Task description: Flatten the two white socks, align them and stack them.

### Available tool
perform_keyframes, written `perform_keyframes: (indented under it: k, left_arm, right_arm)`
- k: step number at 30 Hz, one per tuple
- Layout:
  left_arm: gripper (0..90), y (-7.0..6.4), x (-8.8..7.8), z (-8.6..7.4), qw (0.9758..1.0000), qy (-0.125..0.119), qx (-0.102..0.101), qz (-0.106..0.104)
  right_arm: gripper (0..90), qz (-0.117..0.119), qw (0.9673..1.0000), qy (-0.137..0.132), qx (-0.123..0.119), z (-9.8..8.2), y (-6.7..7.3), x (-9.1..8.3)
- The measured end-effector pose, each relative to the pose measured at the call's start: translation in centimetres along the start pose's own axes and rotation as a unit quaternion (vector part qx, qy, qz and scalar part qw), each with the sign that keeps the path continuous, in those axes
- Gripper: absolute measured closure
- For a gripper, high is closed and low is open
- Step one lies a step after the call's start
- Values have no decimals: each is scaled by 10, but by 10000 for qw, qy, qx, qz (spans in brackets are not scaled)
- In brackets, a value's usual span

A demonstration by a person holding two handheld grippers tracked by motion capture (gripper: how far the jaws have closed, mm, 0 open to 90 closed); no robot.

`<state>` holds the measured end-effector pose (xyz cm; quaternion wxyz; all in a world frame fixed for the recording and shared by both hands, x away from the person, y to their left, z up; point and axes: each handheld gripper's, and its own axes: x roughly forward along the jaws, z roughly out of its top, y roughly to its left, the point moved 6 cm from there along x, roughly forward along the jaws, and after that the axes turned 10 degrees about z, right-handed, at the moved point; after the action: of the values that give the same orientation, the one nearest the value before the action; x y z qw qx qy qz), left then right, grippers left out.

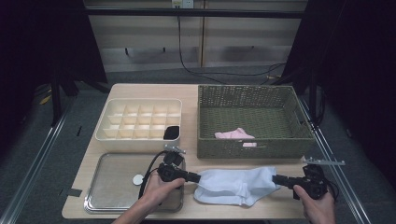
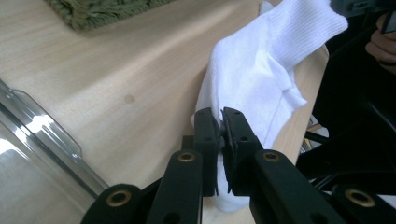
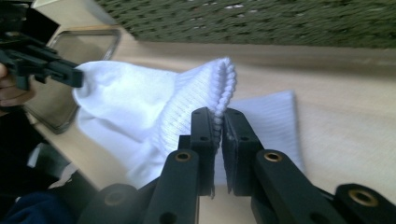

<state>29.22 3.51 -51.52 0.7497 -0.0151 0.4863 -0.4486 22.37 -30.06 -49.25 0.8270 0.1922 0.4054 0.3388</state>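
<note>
My left hand-held gripper lies level near the front edge of the pale wooden worktop, pointing toward my right. Its jaws are pinched tight on one end of the white ribbed cotton sock; in the left gripper view the fabric sits squeezed between the two black jaws. My right hand-held gripper also lies level and points back toward the left one. Its jaws are clamped on the sock's ribbed cuff. The sock spans the gap between the two grippers, with a second white layer flat on the worktop below it.

Containers, working outward:
- Shallow metal tray, under my left forearm: holds one small white round disc.
- Cream plastic compartment organiser, behind the tray: one rolled black item sits in the front right compartment.
- Olive woven rectangular basket, behind the sock: contains a pink fabric item near its front wall.
</note>
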Motion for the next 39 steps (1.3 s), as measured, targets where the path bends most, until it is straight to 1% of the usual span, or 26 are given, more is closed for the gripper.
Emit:
perform_keyframes:
  k: [1,2,3,4,5,6,7,8,9,10,11,12,14,18,21,23,25,26,28,30,31,33,35,36,38,39]
  left_arm:
    - [853,2,0,0,10000,37,27,-15]
    - [852,3,1,0,10000,20,-15,20]
    - [852,3,2,0,10000,46,-27,-6]
    - [852,5,1,0,10000,22,-16,24]
    - [851,5,1,0,10000,22,-16,24]
    - [851,6,1,0,10000,2,-45,0]
    - [850,6,1,0,10000,-4,-42,-1]
    - [849,6,2,0,10000,-8,-41,-8]
    - [849,6,2,0,10000,-8,-41,-8]
    - [848,5,2,0,10000,3,-20,4]
    - [847,5,2,0,10000,3,-20,4]
    - [847,5,3,-1,10000,16,-31,-26]
    - [844,5,3,-1,10000,16,-38,-26]
    - [841,7,3,-1,10000,32,-37,-55]
    - [838,7,3,-1,10000,30,-51,-61]
    - [809,5,3,0,9999,3,-79,-69]
    - [778,5,3,0,9999,-12,-95,-72]
    - [778,5,2,0,9999,-39,-48,-116]
    - [753,2,-2,-1,9999,-46,-7,-143]
    - [729,1,-3,-3,9999,-64,-17,-135]
    - [715,0,-3,-4,9999,-60,-16,-136]
    - [686,-1,-2,-5,9999,-50,-1,-125]
    - [697,-1,-1,-5,9999,-54,-8,-94]
    - [712,1,0,-5,9999,7,29,-111]
    - [764,2,1,-5,10000,22,-13,-85]
    - [786,2,1,-5,10000,22,-13,-85]
  right_arm:
    - [826,-132,9999,-6,-44,1,-5,2]
    - [816,-180,9998,-27,-40,3,-9,3]
    - [802,-122,9999,-78,-5,4,-12,4]
    - [777,-143,9998,-119,28,4,-15,5]
    - [777,-143,9998,-119,28,4,-15,5]
    - [719,-172,9997,-127,146,6,-21,6]
    - [693,-301,9994,-97,133,7,-22,6]
    - [669,-342,9993,-94,150,7,-22,6]
    - [662,-321,9993,-130,168,7,-22,7]
    - [654,-366,9990,-195,173,8,-22,6]
    - [654,-366,9990,-195,173,8,-22,6]
    - [646,-416,9981,-361,268,9,-25,3]
    - [646,-413,9979,-414,293,10,-26,0]
    - [645,-395,9978,-406,354,8,-29,-1]
    - [644,-393,9978,-408,339,9,-30,-1]
    - [652,-398,9983,-296,320,8,-33,4]
    - [657,-461,9983,-166,309,5,-33,10]
    - [657,-461,9983,-166,309,5,-33,10]
    - [653,-601,9979,-36,256,2,-35,15]
    - [649,-613,9978,-20,263,0,-37,16]
    - [652,-678,9973,26,266,-2,-38,17]
    - [655,-621,9977,78,278,-4,-38,19]
    - [672,-659,9976,126,194,-5,-38,21]
    - [677,-653,9976,143,171,-5,-38,20]
    - [767,-668,9976,126,115,-4,-38,20]
    - [767,-668,9976,126,115,-4,-38,20]
